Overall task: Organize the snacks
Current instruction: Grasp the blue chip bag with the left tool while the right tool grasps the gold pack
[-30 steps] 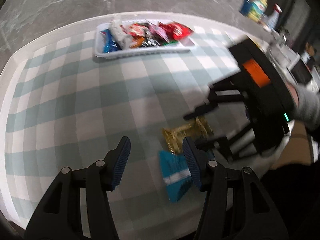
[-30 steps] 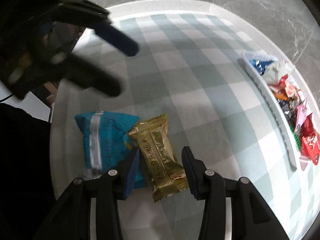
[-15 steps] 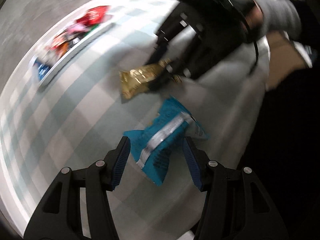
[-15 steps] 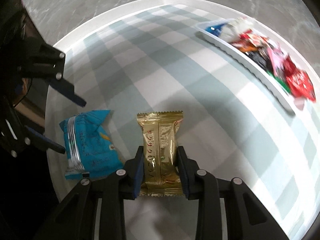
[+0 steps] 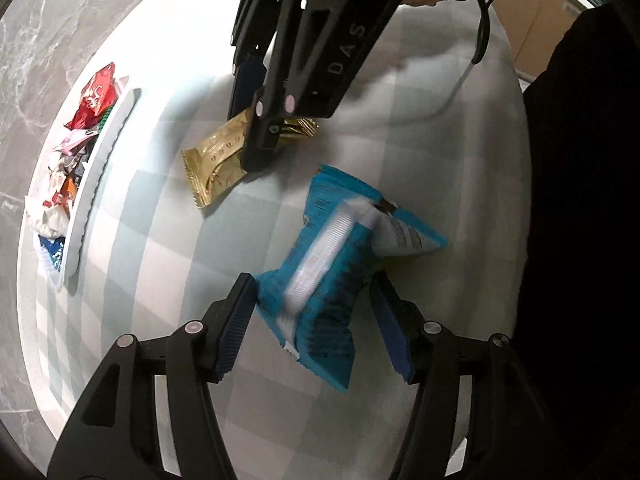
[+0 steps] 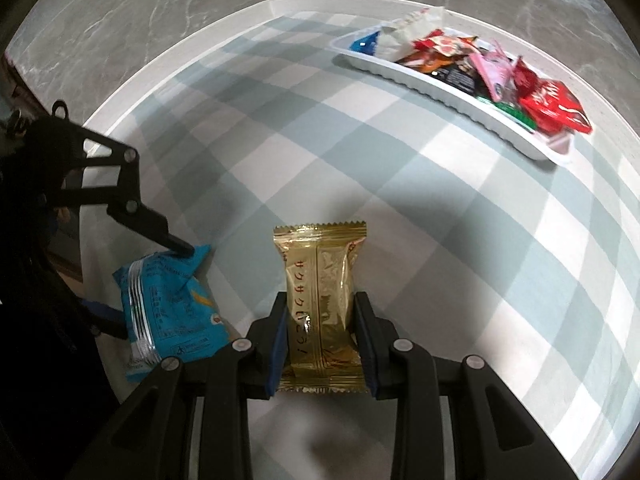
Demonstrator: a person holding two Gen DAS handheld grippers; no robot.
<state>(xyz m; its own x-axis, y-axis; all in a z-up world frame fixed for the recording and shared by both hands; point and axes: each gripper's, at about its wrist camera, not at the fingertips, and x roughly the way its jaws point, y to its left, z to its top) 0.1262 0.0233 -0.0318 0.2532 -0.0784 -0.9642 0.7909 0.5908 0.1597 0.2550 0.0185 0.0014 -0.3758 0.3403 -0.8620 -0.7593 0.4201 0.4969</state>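
My right gripper (image 6: pixel 321 336) is shut on a gold snack packet (image 6: pixel 320 300), which also shows in the left wrist view (image 5: pixel 218 156) under the right gripper (image 5: pixel 256 148). A blue snack packet (image 5: pixel 324 276) lies on the checked tablecloth between the open fingers of my left gripper (image 5: pixel 316 320); the pads stand at its sides with small gaps. In the right wrist view the blue packet (image 6: pixel 168 304) lies left of the gold one, with the left gripper (image 6: pixel 140 272) around it.
A white tray (image 6: pixel 440 92) with several snack packets stands at the far side of the round table, also in the left wrist view (image 5: pixel 96 176). The table edge and a dark-clothed person are close on the near side. A marble floor surrounds the table.
My right gripper closed on the gold packet. My left gripper swung round and moved in over the blue packet, which now sits between its fingers.
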